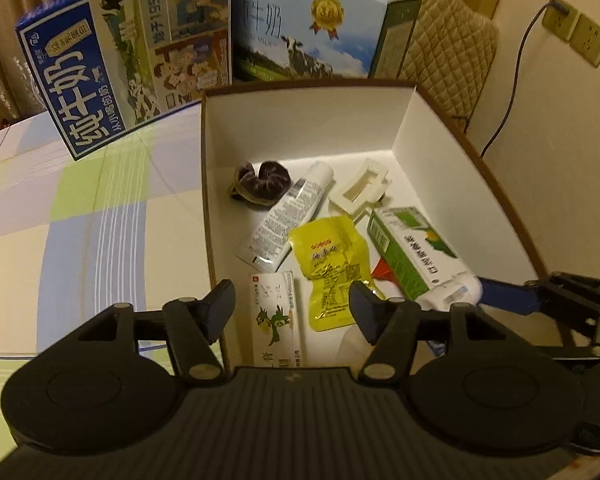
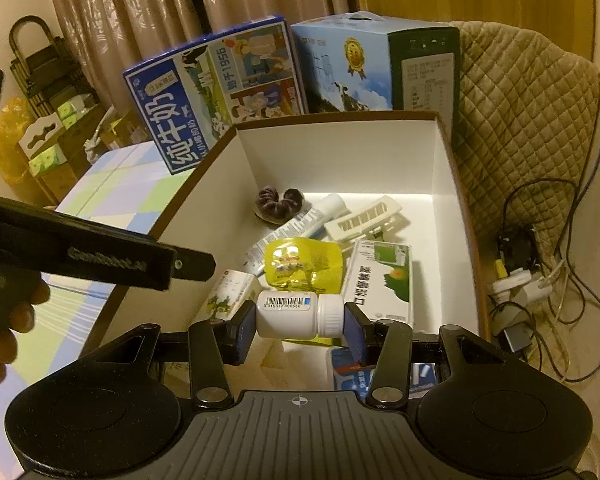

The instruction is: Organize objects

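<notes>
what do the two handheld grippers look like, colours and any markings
Both the left gripper and the right gripper are black plastic, with two round discs flanking a ribbed grey centre plate, silver pivot rivets and dark blue finger pads. The left gripper's side carries raised lettering, too blurred to read.

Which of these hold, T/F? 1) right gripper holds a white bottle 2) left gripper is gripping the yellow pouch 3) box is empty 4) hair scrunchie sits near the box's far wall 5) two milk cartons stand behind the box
1) True: the right gripper is shut on the white bottle, held sideways over the box.
2) False: the left gripper is open, holding nothing; the yellow pouch lies in the box.
3) False: it holds several items.
4) True: scrunchie.
5) True: milk cartons.
</notes>
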Motion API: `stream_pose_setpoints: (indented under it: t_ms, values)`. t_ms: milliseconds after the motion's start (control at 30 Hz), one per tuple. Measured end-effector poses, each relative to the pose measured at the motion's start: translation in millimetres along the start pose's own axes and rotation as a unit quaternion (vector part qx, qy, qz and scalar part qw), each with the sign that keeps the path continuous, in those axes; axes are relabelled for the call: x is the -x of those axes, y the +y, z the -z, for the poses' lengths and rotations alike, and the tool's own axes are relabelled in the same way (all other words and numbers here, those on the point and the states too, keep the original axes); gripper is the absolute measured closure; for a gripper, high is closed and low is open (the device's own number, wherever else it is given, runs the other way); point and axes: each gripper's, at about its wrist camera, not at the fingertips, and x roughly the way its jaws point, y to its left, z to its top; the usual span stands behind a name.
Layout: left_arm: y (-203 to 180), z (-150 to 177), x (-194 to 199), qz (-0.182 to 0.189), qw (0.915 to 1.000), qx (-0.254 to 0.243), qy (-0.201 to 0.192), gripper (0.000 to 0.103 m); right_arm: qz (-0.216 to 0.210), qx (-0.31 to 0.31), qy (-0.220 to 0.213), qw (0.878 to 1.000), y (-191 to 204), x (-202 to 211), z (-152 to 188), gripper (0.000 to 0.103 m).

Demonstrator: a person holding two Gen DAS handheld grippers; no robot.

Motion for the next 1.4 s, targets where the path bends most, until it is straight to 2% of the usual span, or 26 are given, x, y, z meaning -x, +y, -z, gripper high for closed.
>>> stream_pose_setpoints:
  t_ms: [100,133,200,300,367,400,533,733,933,1167,1400]
  values:
    - [3,-1,9,0.007,0.9999,0.008,-0.008,0.041,0.002,0.008,-0.005,1.0,5,-5,-3,0.059]
    - [4,-1,13,0.006,0.9999,0.009,-0.012,0.033,0.005,0.007,-0.012,1.0,6,-6,-5,0.059]
    - [5,0,20,-0.007,0.9996,0.011,-0.024,0.025,-0.001,0.01,-0.019,1.0,8,-9,-8,0.059]
    - [11,1,30,-0.007,0.9992,0.019,-0.033,0.025,-0.001,0.012,-0.03,0.999,9,-7,-11,0.054]
    - [16,3,36,-0.007,0.9989,0.027,-0.037,0.022,-0.003,0.009,-0.033,0.999,9,-4,-11,0.052]
    - [17,5,39,-0.007,0.9988,0.029,-0.038,0.017,-0.005,0.006,-0.031,0.999,8,-2,-11,0.05]
    - [23,13,53,-0.008,0.9983,0.034,-0.047,0.014,-0.008,-0.012,-0.022,1.0,6,8,-5,0.041]
    - [31,29,73,-0.007,0.9976,0.04,-0.056,0.005,-0.011,-0.04,-0.017,0.999,7,27,6,0.035]
    - [36,49,90,-0.008,0.9975,0.039,-0.058,0.001,-0.001,-0.068,-0.006,0.998,13,43,17,0.035]
    - [45,73,99,-0.009,0.9982,0.039,-0.044,0.001,0.001,-0.115,0.01,0.993,20,60,28,0.034]
    - [54,97,121,-0.005,0.9986,0.017,-0.049,0.001,0.025,-0.107,0.007,0.994,47,73,42,0.034]
